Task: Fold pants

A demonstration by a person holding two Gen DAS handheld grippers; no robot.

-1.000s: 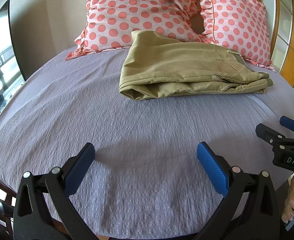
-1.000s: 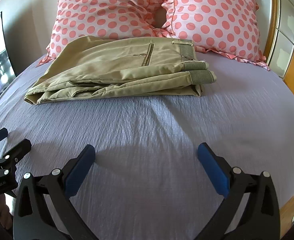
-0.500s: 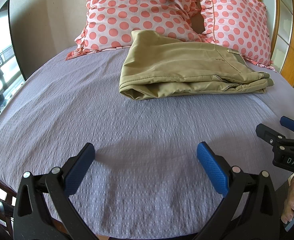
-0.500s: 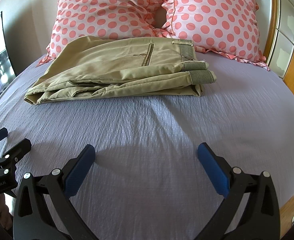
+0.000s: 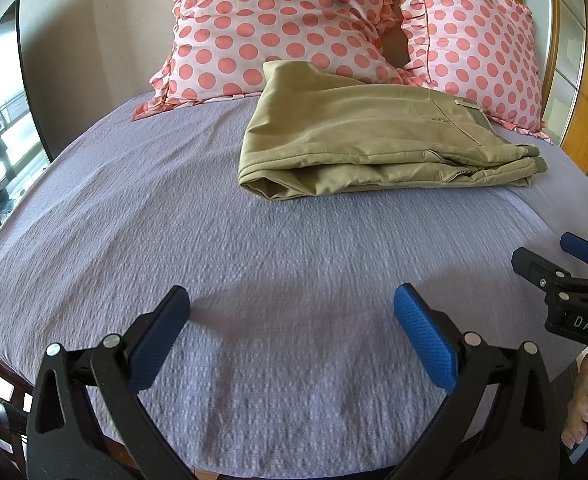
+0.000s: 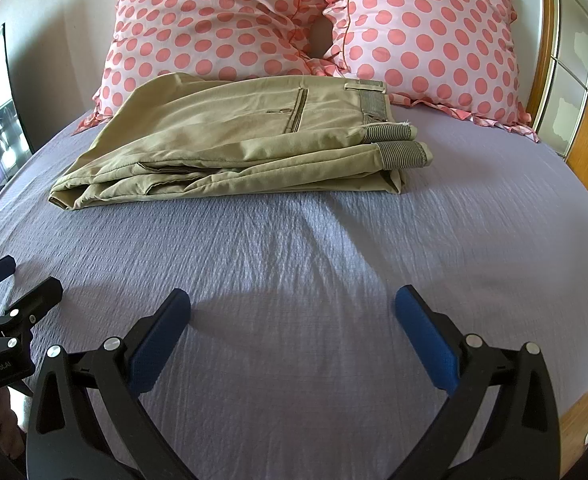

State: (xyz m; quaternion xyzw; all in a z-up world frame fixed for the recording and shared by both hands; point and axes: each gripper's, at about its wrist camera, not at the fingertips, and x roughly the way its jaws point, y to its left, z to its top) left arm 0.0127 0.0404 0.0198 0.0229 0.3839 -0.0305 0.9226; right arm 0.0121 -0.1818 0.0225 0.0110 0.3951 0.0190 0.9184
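Note:
Khaki pants lie folded in a flat stack on the lilac bed cover, just in front of the pillows; they also show in the right wrist view, striped waistband to the right. My left gripper is open and empty, low over the cover well short of the pants. My right gripper is open and empty, also near the bed's front. Each gripper shows at the edge of the other's view: the right one and the left one.
Two pink pillows with red dots lean at the head of the bed. A wooden frame stands to the right. The bed cover stretches between grippers and pants. A bright window is at the left.

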